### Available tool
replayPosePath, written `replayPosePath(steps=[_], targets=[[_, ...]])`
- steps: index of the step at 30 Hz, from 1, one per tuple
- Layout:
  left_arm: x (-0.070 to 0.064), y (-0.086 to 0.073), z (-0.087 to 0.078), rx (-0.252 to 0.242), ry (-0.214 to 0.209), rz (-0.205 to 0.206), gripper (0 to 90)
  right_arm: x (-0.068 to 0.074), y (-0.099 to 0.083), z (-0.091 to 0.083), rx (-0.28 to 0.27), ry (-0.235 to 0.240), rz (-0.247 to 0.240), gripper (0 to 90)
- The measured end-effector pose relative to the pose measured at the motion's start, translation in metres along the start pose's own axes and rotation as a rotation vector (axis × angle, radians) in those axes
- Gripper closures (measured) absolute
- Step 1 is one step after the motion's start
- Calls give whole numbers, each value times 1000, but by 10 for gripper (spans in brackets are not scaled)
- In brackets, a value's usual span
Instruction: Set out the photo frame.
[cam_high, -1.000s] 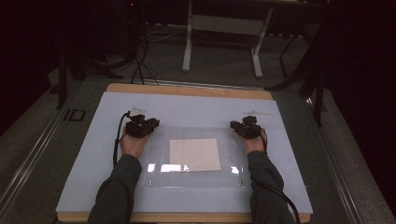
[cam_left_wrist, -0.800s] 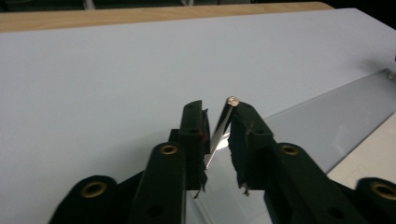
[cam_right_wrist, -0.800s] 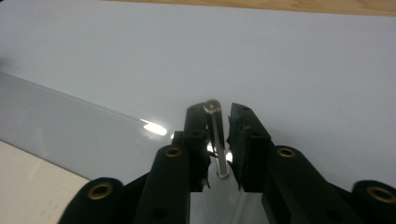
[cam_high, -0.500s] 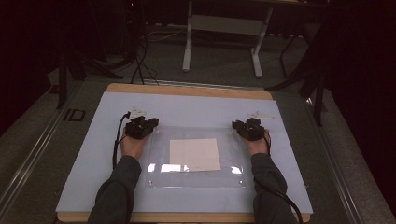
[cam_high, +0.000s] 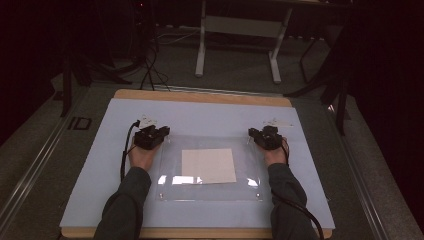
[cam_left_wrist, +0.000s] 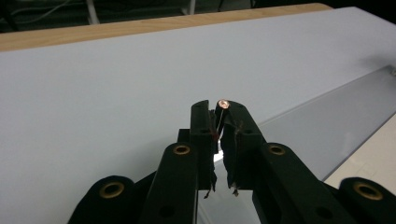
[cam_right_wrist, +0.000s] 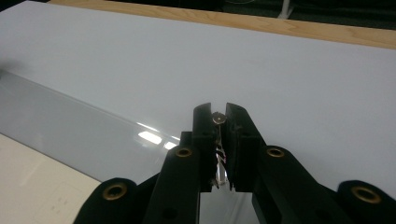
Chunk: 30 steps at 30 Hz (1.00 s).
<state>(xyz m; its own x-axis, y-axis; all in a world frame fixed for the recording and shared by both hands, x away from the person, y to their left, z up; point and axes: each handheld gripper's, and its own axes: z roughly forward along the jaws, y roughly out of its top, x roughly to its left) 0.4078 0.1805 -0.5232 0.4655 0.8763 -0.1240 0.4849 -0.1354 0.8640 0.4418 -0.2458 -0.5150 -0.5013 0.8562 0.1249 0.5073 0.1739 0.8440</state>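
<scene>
left tool (cam_high: 161, 132) clamped on far-left corner of clear acrylic sheet (cam_high: 210, 188), right tool (cam_high: 253, 134) clamped on far-right corner, white paper (cam_high: 208, 165) under sheet, pale worktop (cam_high: 210, 117)

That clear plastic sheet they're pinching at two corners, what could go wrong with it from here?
Each gripper, left gripper and right gripper, grips the clear sheet only by a small corner stud, so it might slip free. If it lifts unevenly, the paper lying under it could shift.
</scene>
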Motion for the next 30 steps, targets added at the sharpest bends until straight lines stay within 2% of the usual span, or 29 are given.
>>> replayPosePath(steps=[7,15,21,25,27,30], targets=[[0,-1,0,-12,0,-2,828,0,0,0,-3,-3,2,838],[1,-1,-3,-81,-20,-43,804,0,-1,0,-6,0,1,837],[0,2,-2,-57,-4,-21,840,0,-1,0,-3,-2,2,838],[0,1,-2,-60,-5,-18,830,0,-1,0,-2,-1,5,838],[-1,-1,0,-41,0,-7,810,0,-1,0,-1,0,6,838],[1,-3,1,-51,-13,-33,825,0,0,0,0,1,6,838]])
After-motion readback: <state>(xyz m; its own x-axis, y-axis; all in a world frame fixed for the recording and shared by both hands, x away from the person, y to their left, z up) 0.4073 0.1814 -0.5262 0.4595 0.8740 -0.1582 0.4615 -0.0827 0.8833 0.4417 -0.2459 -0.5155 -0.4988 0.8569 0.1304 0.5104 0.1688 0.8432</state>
